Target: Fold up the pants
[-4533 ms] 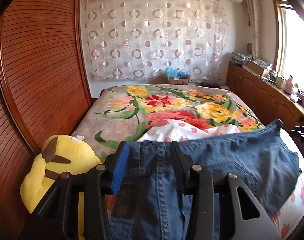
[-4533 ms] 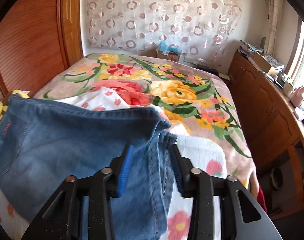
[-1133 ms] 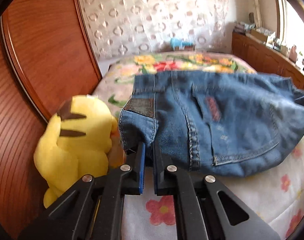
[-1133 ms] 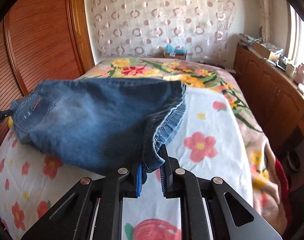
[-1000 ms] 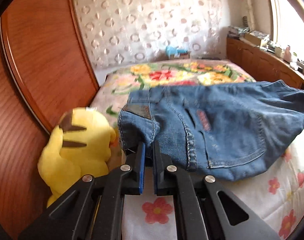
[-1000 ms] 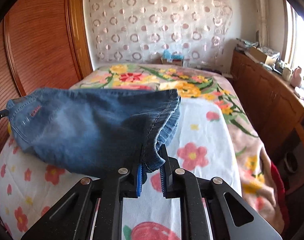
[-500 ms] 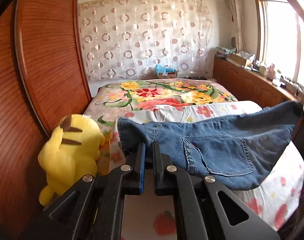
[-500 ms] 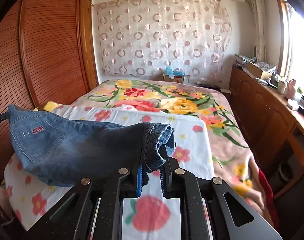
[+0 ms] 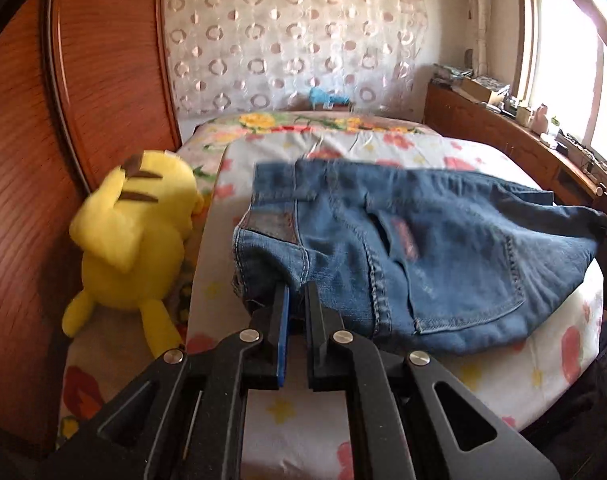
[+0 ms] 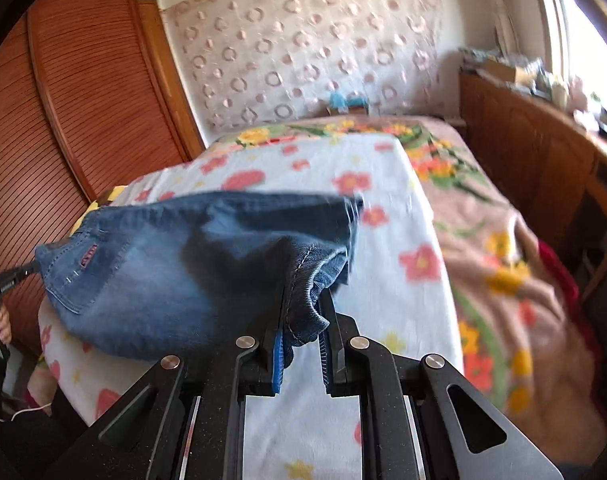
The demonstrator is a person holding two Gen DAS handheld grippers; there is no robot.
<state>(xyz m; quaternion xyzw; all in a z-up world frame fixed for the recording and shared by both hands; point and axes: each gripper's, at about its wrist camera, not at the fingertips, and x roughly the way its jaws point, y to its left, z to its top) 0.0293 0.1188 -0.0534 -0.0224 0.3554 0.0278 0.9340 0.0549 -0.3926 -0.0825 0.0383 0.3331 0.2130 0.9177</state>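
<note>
The pants [image 9: 403,256] hang stretched crosswise between the left tongs [image 9: 296,300] and right tongs [image 10: 303,312], each clenched on one end, just above the bed [image 10: 387,208].

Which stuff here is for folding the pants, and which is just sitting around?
For the job:
- jeans
- left claw, pinching the waistband
- right claw, pinching the other end
- flowery blanket underneath

Just sitting around:
- yellow plush toy
- blue thing beyond the bed
</note>
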